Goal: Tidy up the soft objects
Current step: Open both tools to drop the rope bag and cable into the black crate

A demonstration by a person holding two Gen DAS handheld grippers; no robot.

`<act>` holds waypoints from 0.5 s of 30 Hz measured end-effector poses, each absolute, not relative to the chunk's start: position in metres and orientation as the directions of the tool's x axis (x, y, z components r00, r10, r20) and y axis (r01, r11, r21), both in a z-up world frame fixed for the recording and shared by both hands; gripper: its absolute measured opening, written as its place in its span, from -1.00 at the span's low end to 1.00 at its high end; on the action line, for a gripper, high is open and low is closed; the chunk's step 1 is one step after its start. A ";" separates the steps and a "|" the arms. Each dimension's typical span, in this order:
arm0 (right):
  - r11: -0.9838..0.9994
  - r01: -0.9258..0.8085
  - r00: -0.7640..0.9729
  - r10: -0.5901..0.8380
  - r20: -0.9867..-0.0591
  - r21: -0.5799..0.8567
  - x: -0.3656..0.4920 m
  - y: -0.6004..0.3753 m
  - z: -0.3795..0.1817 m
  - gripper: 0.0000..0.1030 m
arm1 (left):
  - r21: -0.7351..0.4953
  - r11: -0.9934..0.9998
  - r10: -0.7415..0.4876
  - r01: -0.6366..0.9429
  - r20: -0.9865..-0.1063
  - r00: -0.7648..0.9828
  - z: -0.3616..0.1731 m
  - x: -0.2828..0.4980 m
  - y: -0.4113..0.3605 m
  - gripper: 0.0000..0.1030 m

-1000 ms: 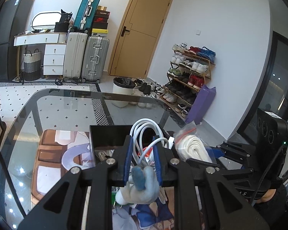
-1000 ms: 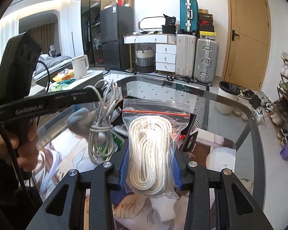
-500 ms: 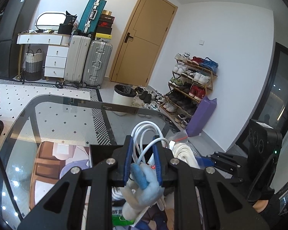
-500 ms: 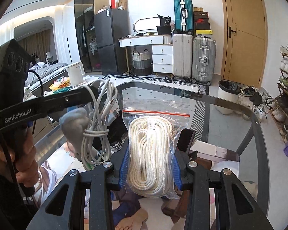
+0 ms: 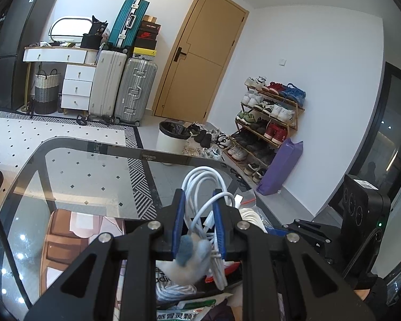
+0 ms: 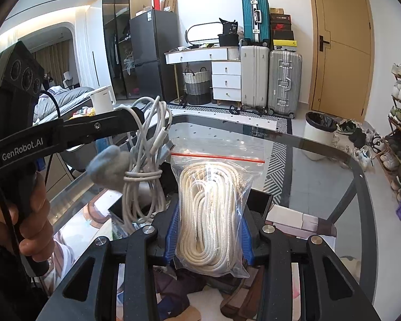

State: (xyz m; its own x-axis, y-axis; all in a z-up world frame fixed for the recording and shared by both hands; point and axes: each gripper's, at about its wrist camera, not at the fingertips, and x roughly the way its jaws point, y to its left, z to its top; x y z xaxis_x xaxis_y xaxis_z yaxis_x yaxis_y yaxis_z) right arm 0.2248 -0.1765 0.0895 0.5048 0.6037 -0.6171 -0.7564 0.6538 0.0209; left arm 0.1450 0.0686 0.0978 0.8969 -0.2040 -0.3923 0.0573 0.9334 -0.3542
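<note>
A bag of white rope (image 6: 214, 214) is pinched between the blue pads of the right hand-held gripper (image 6: 209, 230) and is held up above the glass surface (image 6: 320, 165). A bundle of white cable (image 5: 208, 203) with a small grey-blue soft thing (image 5: 192, 254) is pinched by the left hand-held gripper (image 5: 199, 222). In the right view, the bundle is seen hanging just left of the bag. A black box (image 6: 259, 200) of mixed things is seen on the surface below.

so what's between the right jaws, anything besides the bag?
Right wrist view: only the zip bag of white rope sits between the right gripper's jaws, which are shut on it. The cable bundle hangs beside it, from the left gripper.
</note>
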 end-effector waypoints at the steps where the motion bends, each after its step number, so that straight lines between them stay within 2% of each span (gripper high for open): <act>1: 0.652 -0.758 0.501 0.604 -0.620 0.022 0.227 -0.176 0.089 -0.20 | -0.350 0.935 -0.202 0.056 -0.395 0.896 0.097 0.146 0.068 -0.63; 4: 0.647 -0.762 0.496 0.605 -0.623 0.022 0.230 -0.175 0.086 -0.03 | -0.353 0.934 -0.208 0.051 -0.421 0.883 0.086 0.150 0.067 -0.63; 15: 0.654 -0.756 0.502 0.598 -0.625 0.018 0.231 -0.183 0.089 -0.03 | -0.358 0.933 -0.210 0.043 -0.440 0.873 0.076 0.151 0.069 -0.63</act>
